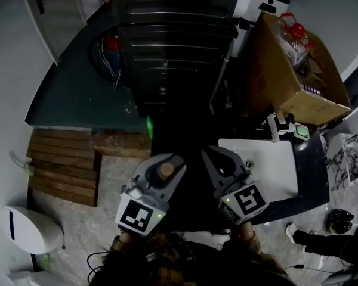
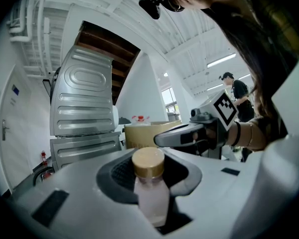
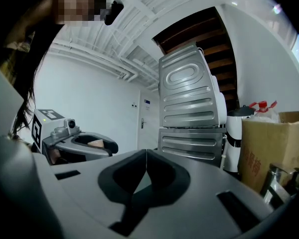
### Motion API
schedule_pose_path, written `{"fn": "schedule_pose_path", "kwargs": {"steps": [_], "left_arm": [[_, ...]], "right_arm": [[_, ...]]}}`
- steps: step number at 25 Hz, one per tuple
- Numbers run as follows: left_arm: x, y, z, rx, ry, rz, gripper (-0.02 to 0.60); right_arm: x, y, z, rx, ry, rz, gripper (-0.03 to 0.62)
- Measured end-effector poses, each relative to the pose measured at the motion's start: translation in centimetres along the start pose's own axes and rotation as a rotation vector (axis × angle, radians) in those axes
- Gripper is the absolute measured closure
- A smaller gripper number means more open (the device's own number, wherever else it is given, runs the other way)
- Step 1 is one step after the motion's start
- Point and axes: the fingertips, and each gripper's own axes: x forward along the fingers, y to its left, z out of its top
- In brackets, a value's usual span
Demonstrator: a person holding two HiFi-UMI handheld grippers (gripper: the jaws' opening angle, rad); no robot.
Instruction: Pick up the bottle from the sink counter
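Note:
A small pale-pink bottle (image 2: pixel 152 198) with a gold cap (image 2: pixel 148 162) stands upright between the jaws of my left gripper (image 2: pixel 149 185), which is shut on it. From the head view only the cap of the bottle (image 1: pixel 166 170) shows, inside the left gripper (image 1: pixel 161 173), held up close to the body. My right gripper (image 3: pixel 145 176) is shut with nothing in it; its jaws meet along a line. In the head view the right gripper (image 1: pixel 225 164) hangs beside the left one, just left of the white sink counter (image 1: pixel 274 171).
A large grey ribbed appliance (image 1: pixel 173 40) stands ahead. At the right is an open cardboard box (image 1: pixel 295 70) with a red-capped jug, above the counter with a faucet (image 1: pixel 275 127). A wooden slat mat (image 1: pixel 62 165) and a white toilet (image 1: pixel 30 228) lie to the left.

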Motion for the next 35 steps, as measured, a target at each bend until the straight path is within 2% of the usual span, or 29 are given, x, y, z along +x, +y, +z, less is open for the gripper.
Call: {"fn": "schedule_pose_path", "kwargs": {"steps": [35], "left_arm": [[0.5, 0.1, -1.1, 0.004, 0.028, -0.021, 0.463]], "right_arm": [[0.4, 0.0, -0.2, -0.019, 0.021, 0.005, 0.577]]}}
